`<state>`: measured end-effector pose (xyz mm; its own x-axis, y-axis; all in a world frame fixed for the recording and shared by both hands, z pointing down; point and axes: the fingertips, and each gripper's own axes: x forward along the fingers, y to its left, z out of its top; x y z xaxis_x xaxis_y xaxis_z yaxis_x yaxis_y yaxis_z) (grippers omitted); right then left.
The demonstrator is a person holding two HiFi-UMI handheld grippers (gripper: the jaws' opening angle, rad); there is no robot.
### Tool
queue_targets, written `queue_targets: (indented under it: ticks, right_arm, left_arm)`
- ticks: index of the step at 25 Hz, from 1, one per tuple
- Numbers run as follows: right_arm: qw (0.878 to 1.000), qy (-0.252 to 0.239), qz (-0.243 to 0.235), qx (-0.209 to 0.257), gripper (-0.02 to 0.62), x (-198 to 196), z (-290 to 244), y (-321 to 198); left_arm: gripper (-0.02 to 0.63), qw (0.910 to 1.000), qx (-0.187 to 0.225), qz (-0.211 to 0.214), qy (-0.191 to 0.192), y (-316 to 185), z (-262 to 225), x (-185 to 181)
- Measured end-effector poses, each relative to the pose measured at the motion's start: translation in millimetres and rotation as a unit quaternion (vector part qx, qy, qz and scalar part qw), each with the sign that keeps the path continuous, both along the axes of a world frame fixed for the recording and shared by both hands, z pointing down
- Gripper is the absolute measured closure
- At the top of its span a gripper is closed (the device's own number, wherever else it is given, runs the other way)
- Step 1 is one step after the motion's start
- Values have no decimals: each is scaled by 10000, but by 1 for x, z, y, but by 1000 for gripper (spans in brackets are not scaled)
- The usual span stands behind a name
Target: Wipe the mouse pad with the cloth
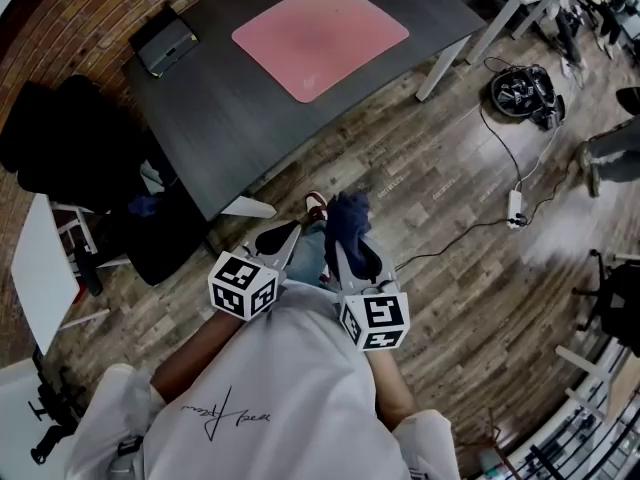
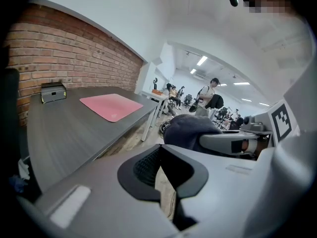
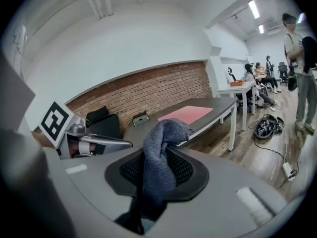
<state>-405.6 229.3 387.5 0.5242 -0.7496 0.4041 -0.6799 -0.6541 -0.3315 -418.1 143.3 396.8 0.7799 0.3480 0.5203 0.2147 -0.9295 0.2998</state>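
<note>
The right gripper squeezes the blue cloth tight. The left gripper is closed on nothing. The pink mouse pad lies flat on the dark table, far ahead of both, and the cloth is nowhere near it.

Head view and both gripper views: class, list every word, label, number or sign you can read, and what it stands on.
No text can be read.
White shirt: black handwritten-style script, illegible.
Pink rectangular mouse pad: faint pale mark, too small.
Black-and-white marker cubes: patterns only.
Dark blue cloth: no label.
</note>
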Motion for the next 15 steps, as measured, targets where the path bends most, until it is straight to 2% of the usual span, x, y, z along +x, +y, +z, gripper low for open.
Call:
queue_targets:
  ticks: [15]
  right_arm:
    - [9995,-268,70,-175,505,134,4,-38]
  left_arm:
    - [591,10000,-57,19,52,-46,-5,139]
